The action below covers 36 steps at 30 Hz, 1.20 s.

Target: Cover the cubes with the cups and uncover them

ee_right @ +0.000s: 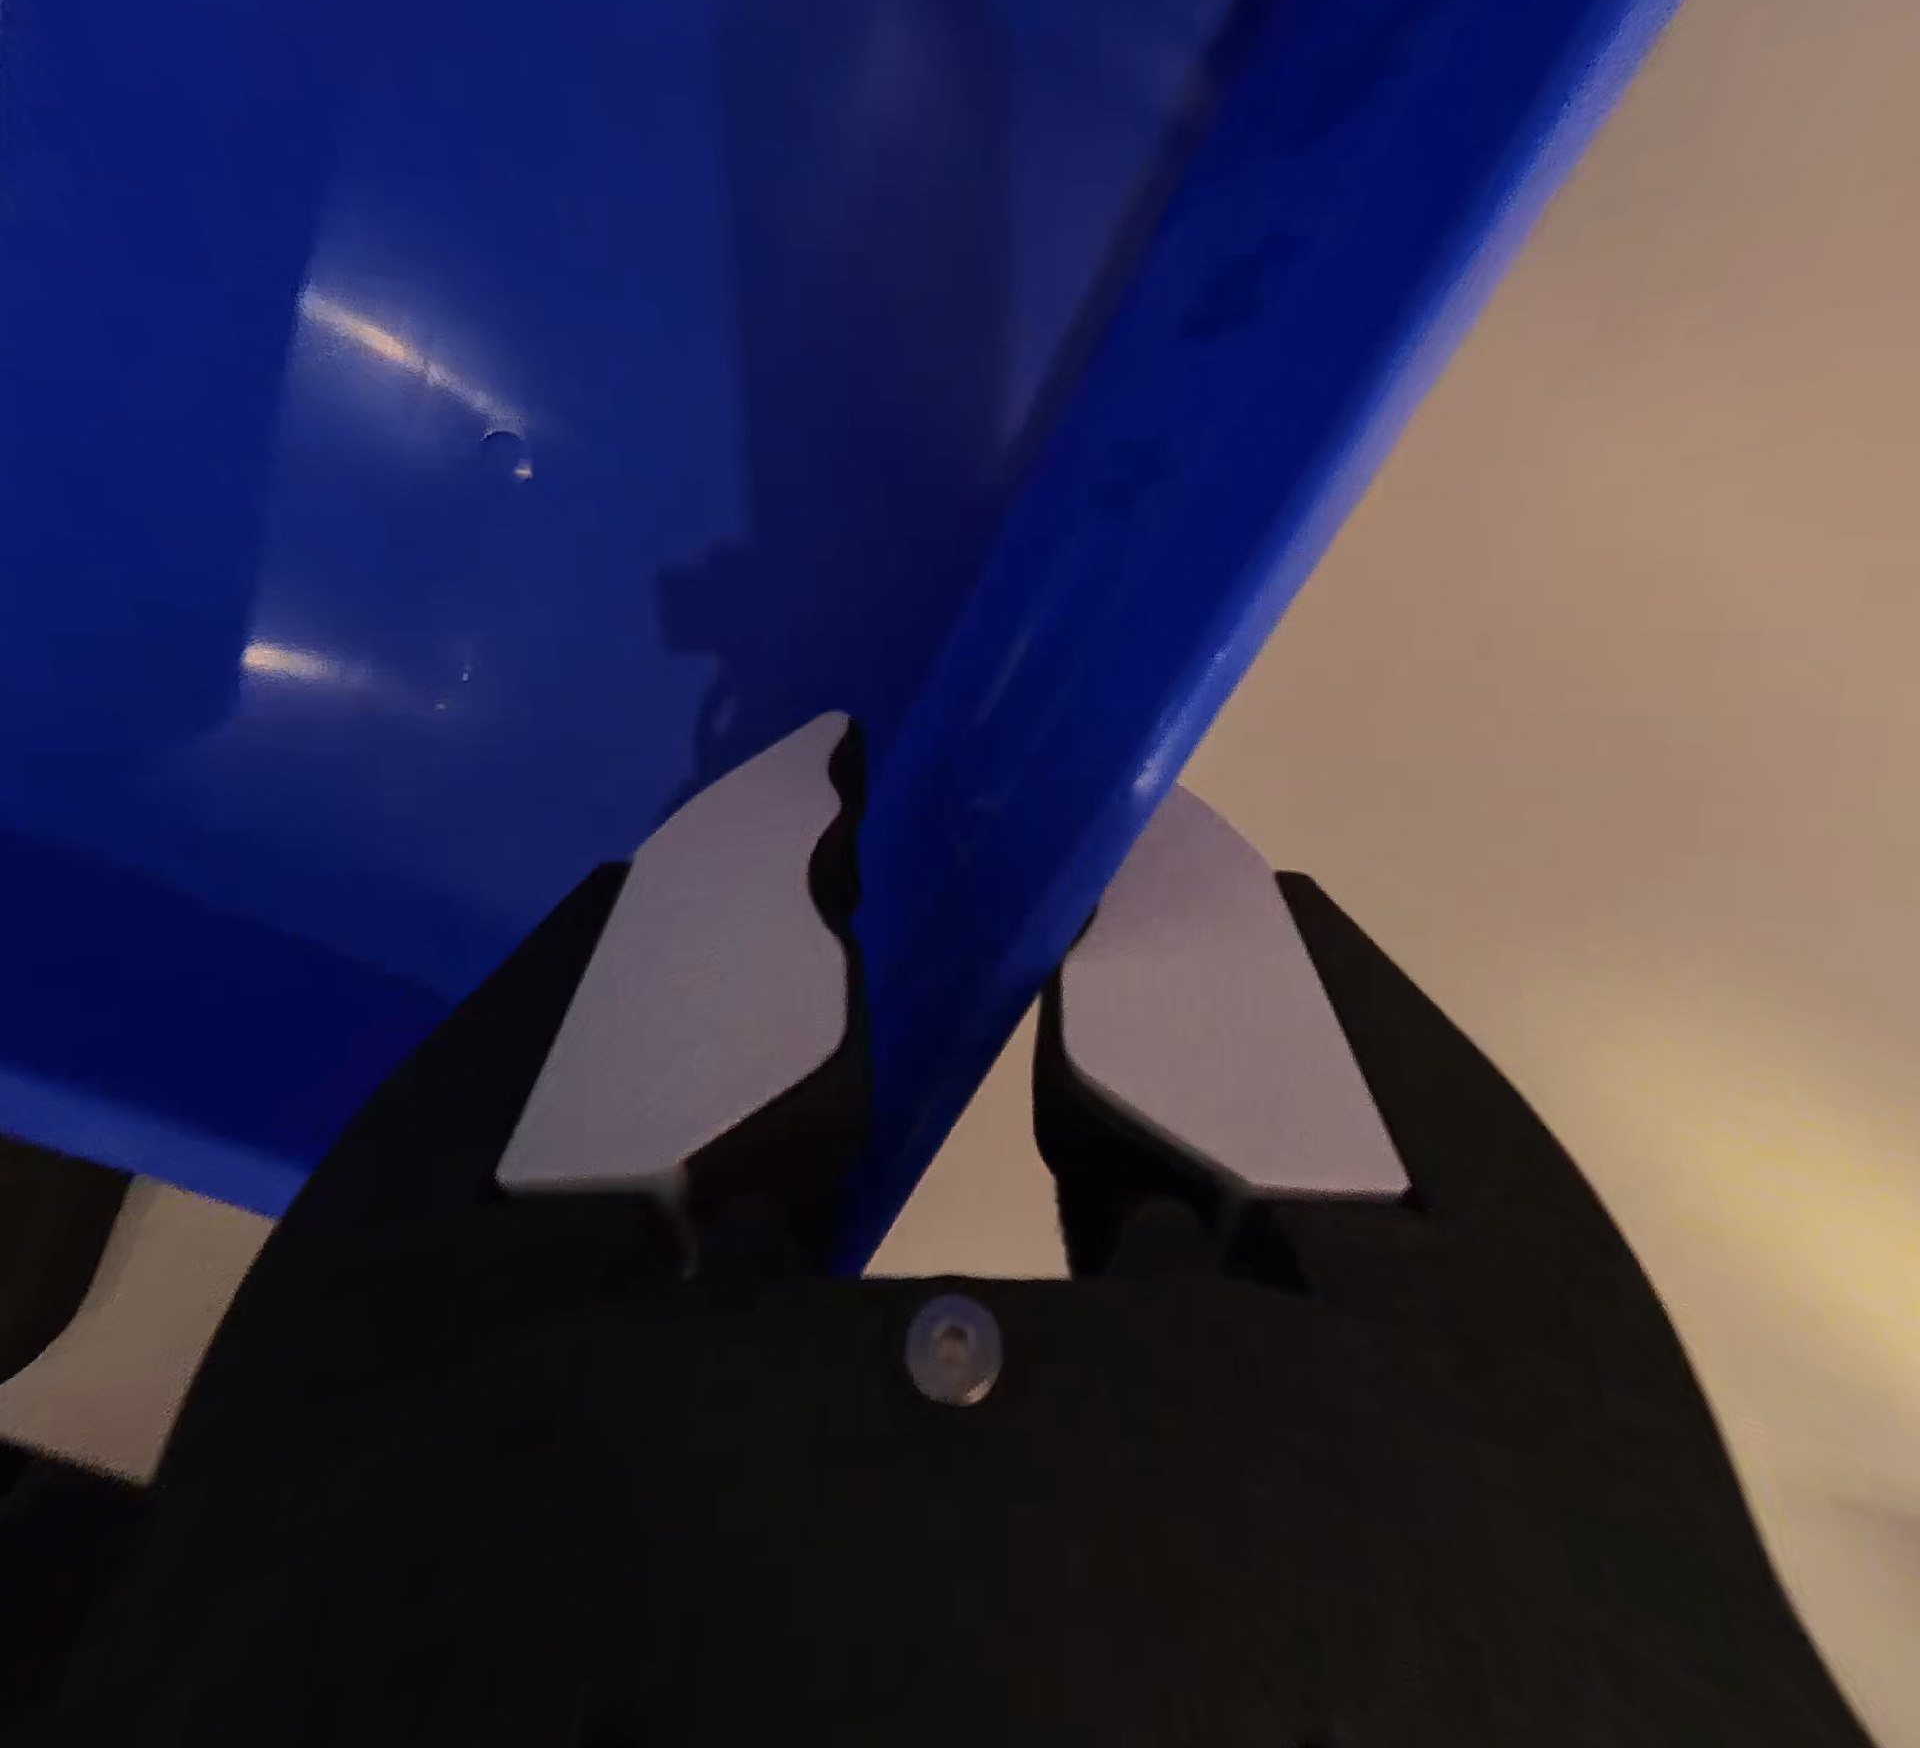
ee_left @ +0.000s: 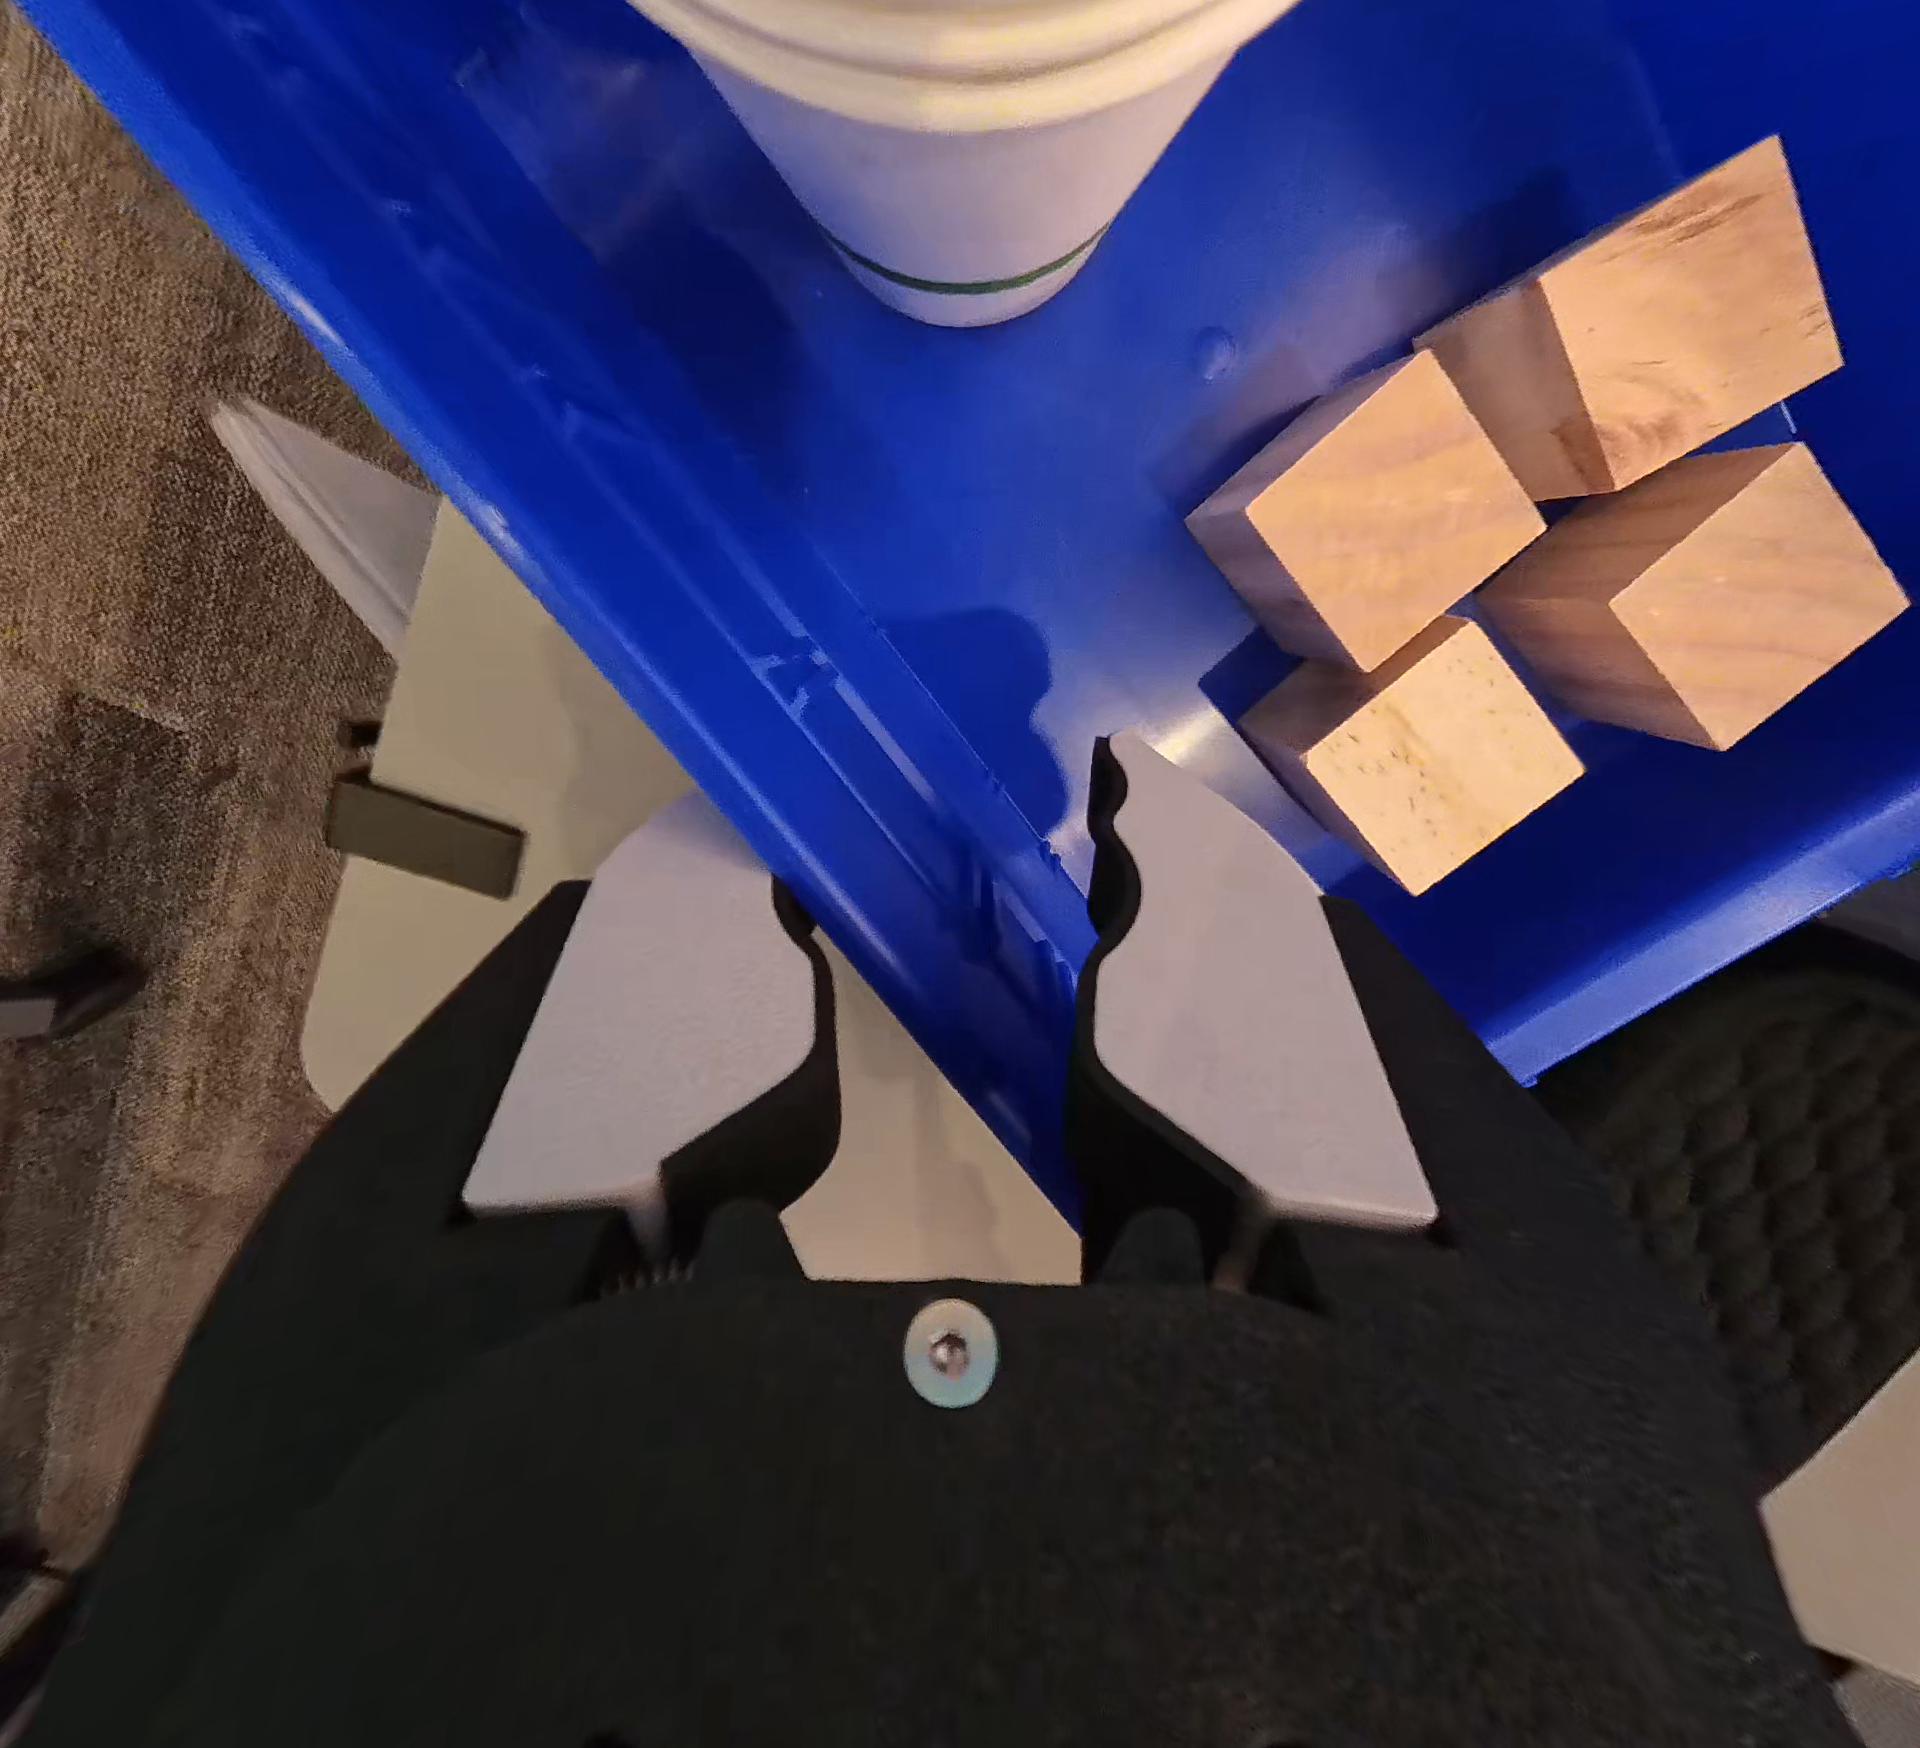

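Note:
A blue plastic bin [ee_left: 582,368] holds a nested stack of white paper cups [ee_left: 966,36] with a green line near the base. Several wooden cubes [ee_left: 1371,503] lie clustered at the bin's right. My left gripper [ee_left: 914,825] straddles the bin's near wall, one finger outside and one inside, shut on it. In the right wrist view the same blue bin [ee_right: 416,244] fills the frame. My right gripper [ee_right: 1008,763] likewise clamps a wall of it. No cups or cubes show in that view.
A white table surface [ee_left: 499,659] lies under the bin, with brown carpet [ee_left: 125,451] beyond its edge at left. A small dark block [ee_left: 416,836] sits on the table. A black mesh chair [ee_left: 1714,1127] is at right. In the right wrist view a beige surface [ee_right: 1558,763] lies beside the bin.

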Each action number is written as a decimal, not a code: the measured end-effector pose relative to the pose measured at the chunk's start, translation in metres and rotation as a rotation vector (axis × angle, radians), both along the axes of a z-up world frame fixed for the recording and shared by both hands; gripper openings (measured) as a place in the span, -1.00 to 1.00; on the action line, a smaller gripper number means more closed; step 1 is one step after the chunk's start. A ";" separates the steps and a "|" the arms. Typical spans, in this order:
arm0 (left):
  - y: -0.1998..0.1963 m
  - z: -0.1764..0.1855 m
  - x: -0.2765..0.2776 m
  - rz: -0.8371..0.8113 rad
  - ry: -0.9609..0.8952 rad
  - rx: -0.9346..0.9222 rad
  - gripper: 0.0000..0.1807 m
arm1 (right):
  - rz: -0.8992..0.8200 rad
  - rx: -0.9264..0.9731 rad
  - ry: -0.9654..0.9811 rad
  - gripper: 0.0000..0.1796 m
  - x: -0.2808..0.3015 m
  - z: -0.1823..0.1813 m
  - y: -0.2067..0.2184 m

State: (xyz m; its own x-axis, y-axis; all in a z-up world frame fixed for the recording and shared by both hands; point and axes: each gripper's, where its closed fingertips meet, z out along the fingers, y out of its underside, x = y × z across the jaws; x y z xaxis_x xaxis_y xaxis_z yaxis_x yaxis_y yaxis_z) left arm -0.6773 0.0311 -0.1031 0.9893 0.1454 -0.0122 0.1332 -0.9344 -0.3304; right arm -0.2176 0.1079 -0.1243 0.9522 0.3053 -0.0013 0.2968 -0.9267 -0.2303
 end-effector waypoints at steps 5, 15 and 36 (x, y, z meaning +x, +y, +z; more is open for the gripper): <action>0.011 0.000 -0.022 -0.115 0.039 0.007 -0.54 | -0.036 -0.076 0.147 -0.89 0.010 0.000 0.000; 0.077 0.001 -0.047 -0.344 0.116 0.043 -0.84 | -0.067 -0.125 0.176 -0.94 0.076 0.000 -0.013; 0.157 0.001 -0.035 -0.731 0.110 0.063 -0.84 | -0.044 -0.124 0.072 -0.92 0.129 -0.002 -0.025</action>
